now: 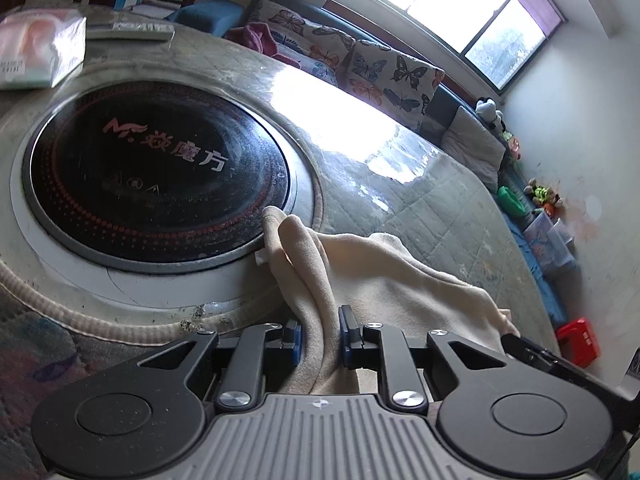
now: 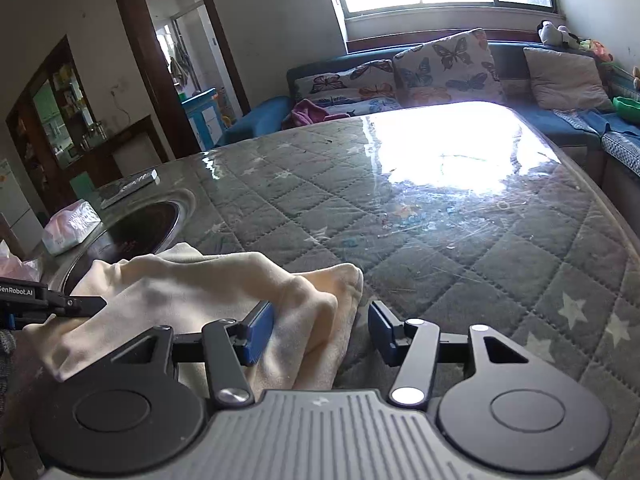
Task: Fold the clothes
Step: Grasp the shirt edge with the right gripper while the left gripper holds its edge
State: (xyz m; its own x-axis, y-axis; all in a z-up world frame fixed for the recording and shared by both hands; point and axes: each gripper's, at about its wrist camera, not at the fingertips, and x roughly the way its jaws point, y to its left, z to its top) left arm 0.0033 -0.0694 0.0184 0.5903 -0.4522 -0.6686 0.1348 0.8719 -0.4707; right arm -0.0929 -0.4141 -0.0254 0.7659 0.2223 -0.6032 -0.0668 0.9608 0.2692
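A cream cloth garment (image 1: 376, 272) lies bunched on the quilted table cover, one corner reaching the rim of the black cooktop. My left gripper (image 1: 320, 338) has a fold of this cloth between its blue pads, with the jaws narrowly apart around it. In the right wrist view the same cream garment (image 2: 192, 284) lies crumpled at the table's near left. My right gripper (image 2: 322, 330) is open, its left pad against the cloth's edge and its right pad over the bare cover. The left gripper's tip (image 2: 76, 304) shows at the far left, touching the cloth.
A round black induction cooktop (image 1: 160, 172) is set into the table. A tissue pack (image 1: 38, 50) and a remote (image 1: 128, 30) lie beyond it. The quilted grey cover (image 2: 440, 232) under clear plastic spreads right. A blue sofa with butterfly cushions (image 2: 444, 68) lines the far side.
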